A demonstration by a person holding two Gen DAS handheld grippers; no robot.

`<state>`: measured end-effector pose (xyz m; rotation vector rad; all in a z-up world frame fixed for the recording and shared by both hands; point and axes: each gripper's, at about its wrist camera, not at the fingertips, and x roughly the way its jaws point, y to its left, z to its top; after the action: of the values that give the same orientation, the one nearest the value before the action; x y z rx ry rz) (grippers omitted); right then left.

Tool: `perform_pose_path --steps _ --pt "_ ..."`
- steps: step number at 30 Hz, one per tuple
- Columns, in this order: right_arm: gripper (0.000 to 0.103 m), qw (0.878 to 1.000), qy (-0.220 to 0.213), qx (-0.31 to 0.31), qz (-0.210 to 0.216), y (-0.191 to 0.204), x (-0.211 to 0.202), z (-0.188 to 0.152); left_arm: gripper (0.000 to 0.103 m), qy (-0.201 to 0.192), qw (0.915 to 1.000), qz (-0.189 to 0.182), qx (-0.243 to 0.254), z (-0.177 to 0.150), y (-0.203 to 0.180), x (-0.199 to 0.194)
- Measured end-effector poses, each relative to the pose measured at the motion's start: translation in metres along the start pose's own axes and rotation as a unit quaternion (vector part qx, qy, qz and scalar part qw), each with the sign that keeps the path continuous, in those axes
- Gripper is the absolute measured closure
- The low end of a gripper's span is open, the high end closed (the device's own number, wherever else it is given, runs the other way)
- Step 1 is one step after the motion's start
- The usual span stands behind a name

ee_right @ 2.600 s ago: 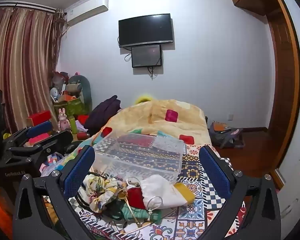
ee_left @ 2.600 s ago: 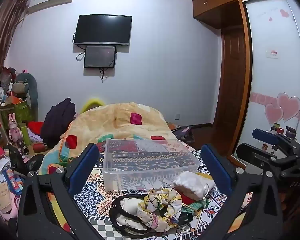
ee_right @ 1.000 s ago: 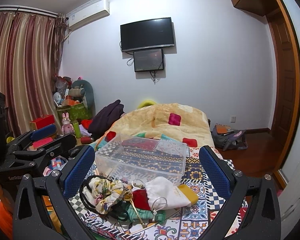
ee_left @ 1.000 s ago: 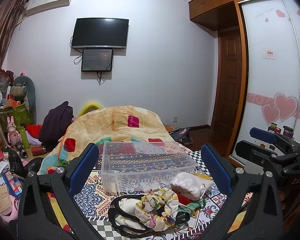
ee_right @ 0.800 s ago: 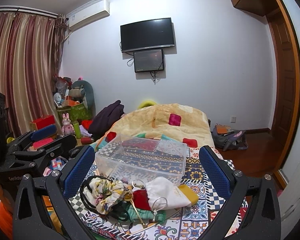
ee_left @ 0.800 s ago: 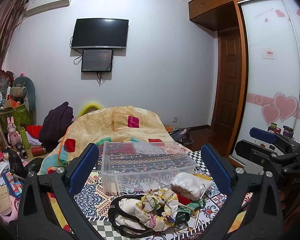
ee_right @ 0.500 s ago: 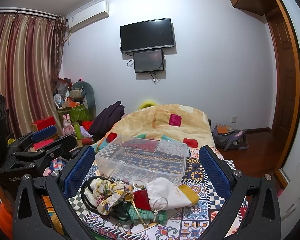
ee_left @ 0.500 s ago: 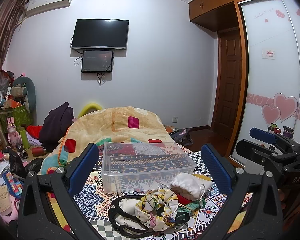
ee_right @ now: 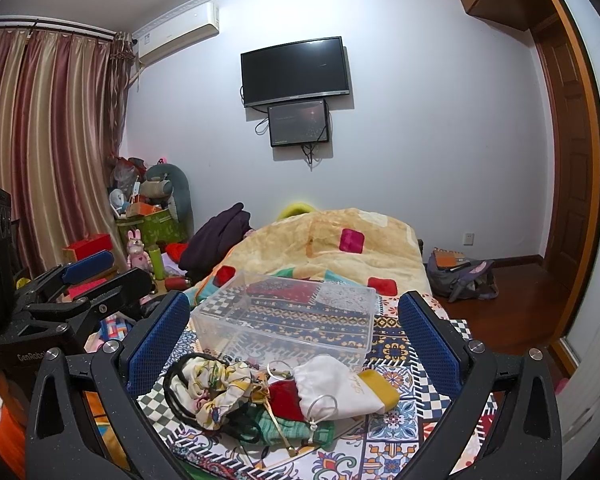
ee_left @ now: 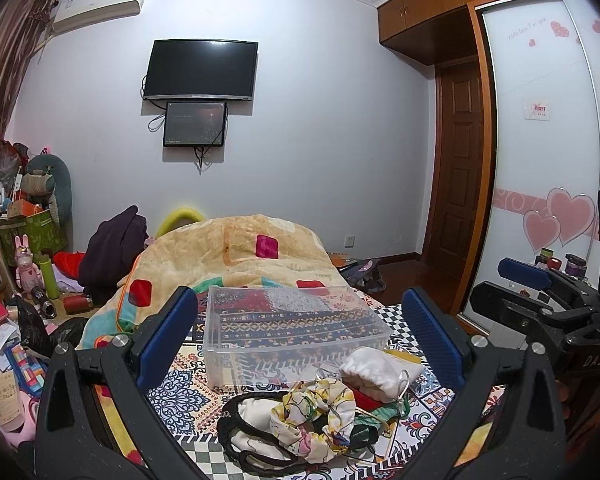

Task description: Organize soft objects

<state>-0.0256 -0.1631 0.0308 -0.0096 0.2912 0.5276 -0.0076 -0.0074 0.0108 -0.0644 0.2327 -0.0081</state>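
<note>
A heap of soft things lies on the patterned bedspread (ee_left: 180, 388): a white drawstring pouch (ee_left: 374, 368), a floral scrunchie (ee_left: 316, 412), a black headband (ee_left: 240, 436), red and green cloth. The right wrist view shows the same pouch (ee_right: 336, 384), scrunchie (ee_right: 216, 388), red cloth (ee_right: 284, 396) and a yellow item (ee_right: 380, 390). An empty clear plastic bin (ee_left: 292, 332) stands just behind the heap, also in the right wrist view (ee_right: 288, 320). My left gripper (ee_left: 300, 336) is open and empty, above the heap. My right gripper (ee_right: 294, 336) is open and empty, likewise.
A quilt (ee_left: 240, 256) is bunched on the bed behind the bin. Clutter with toys and boxes (ee_left: 24, 280) fills the floor at left. A wardrobe with sliding doors (ee_left: 540, 160) and a door are at right. A bag (ee_right: 460, 276) lies on the floor.
Both cameras have tilted up a little since 2.6 s ago, so the bin and heap sit lower in view. Both grippers stay open and nothing on the bed has moved.
</note>
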Motion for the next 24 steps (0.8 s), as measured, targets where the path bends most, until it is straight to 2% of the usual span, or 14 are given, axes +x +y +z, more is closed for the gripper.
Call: perform_pose_path --steps 17,20,24 --pt "0.000 1.000 0.000 0.001 0.001 0.000 0.000 -0.001 0.000 0.001 1.0000 -0.001 -0.001 0.001 0.000 0.000" --pt "0.000 1.000 0.004 0.000 -0.003 -0.001 0.001 -0.001 0.000 0.009 1.0000 -0.002 -0.002 0.000 0.002 0.003" --pt "0.000 1.000 0.022 0.004 -0.007 -0.005 0.008 -0.003 0.000 0.039 0.9992 -0.002 -0.006 -0.006 0.008 0.017"
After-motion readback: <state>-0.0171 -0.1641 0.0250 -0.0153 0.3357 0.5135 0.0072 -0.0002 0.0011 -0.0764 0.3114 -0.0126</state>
